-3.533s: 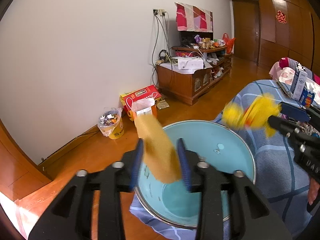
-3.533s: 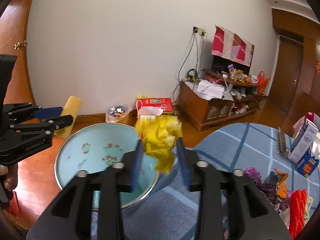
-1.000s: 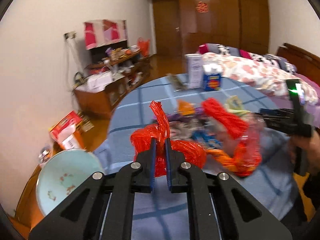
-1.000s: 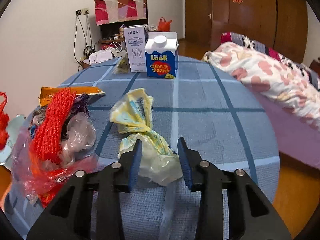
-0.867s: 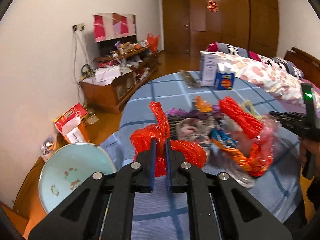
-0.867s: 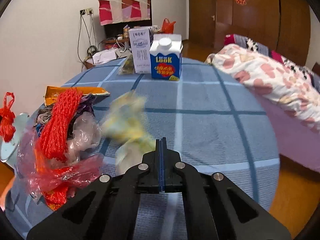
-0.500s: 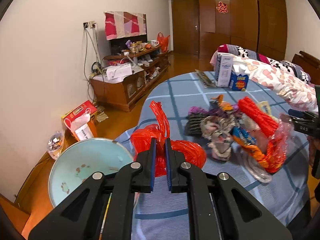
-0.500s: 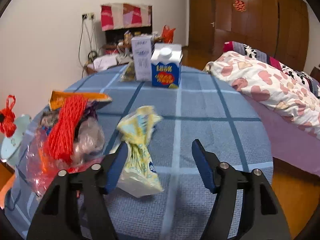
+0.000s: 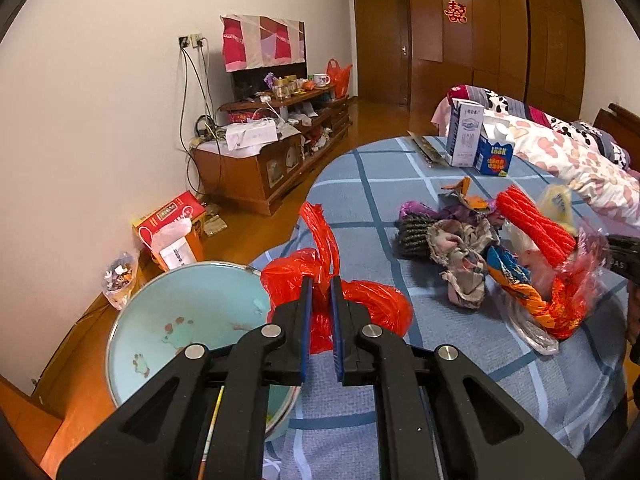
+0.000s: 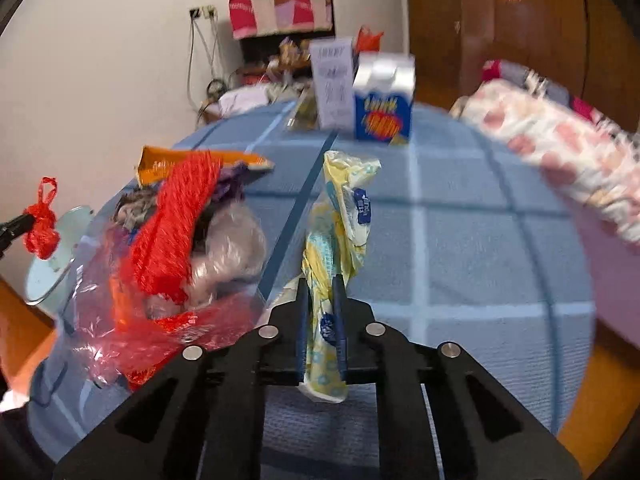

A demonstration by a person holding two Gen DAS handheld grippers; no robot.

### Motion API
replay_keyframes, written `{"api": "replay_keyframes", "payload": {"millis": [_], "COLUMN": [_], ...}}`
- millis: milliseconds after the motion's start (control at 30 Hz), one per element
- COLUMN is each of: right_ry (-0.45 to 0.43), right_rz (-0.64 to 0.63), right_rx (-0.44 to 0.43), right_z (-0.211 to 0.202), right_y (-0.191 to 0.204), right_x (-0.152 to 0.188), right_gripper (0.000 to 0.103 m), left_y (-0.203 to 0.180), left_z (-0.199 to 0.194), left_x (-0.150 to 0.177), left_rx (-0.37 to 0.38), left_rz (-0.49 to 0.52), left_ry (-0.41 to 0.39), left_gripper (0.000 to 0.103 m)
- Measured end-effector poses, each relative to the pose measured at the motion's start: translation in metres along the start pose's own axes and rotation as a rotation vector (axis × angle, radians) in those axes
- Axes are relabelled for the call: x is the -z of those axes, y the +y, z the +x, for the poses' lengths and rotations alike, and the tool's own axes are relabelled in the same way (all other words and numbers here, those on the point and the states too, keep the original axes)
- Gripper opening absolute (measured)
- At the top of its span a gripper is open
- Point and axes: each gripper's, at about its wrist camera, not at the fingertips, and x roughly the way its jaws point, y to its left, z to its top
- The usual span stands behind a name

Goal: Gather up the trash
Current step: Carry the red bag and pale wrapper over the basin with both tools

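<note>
My left gripper (image 9: 320, 292) is shut on a knotted red plastic bag (image 9: 376, 308), held above the table's near edge beside a pale blue basin (image 9: 180, 320). My right gripper (image 10: 320, 296) is shut on a crumpled yellow-and-white wrapper (image 10: 340, 208), which stands up from its pads above the blue checked tablecloth (image 10: 460, 240). A heap of trash (image 9: 472, 248) lies mid-table, with a red net bag (image 10: 176, 220) and clear plastic on it. In the right wrist view the red plastic bag (image 10: 40, 220) hangs at far left over the basin (image 10: 52, 272).
Two cartons (image 9: 476, 140) stand at the table's far side. A bed with a patterned quilt (image 9: 568, 152) lies to the right. On the floor sit a red box (image 9: 168, 220) and a small bag (image 9: 118, 280), by a wooden cabinet (image 9: 256, 168).
My right gripper opened wide around the yellow wrapper, then closed on it and raised it off the cloth. The left gripper carried the red bag closer to the basin.
</note>
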Motion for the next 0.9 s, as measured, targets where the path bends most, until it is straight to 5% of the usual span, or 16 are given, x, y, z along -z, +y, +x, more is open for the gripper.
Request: {"api": "replay_keyframes", "payload": {"millis": [300, 900], "right_ry": [-0.172, -0.237], "right_rz": [-0.088, -0.256], "right_rx": [0.102, -0.084], "right_z": [-0.044, -0.016], "right_y": [0.031, 0.159], "right_x": [-0.038, -0.076], "right_gripper": [0.011, 0.011], "left_y": [0.014, 0.07], "left_z": [-0.003, -0.003], "left_x": [-0.003, 0.01], "left_rx": [-0.047, -0.185], "left_rz": [-0.017, -0.059], "left_ry": [-0.006, 0.019], "left_gripper": [0.008, 0.008]}}
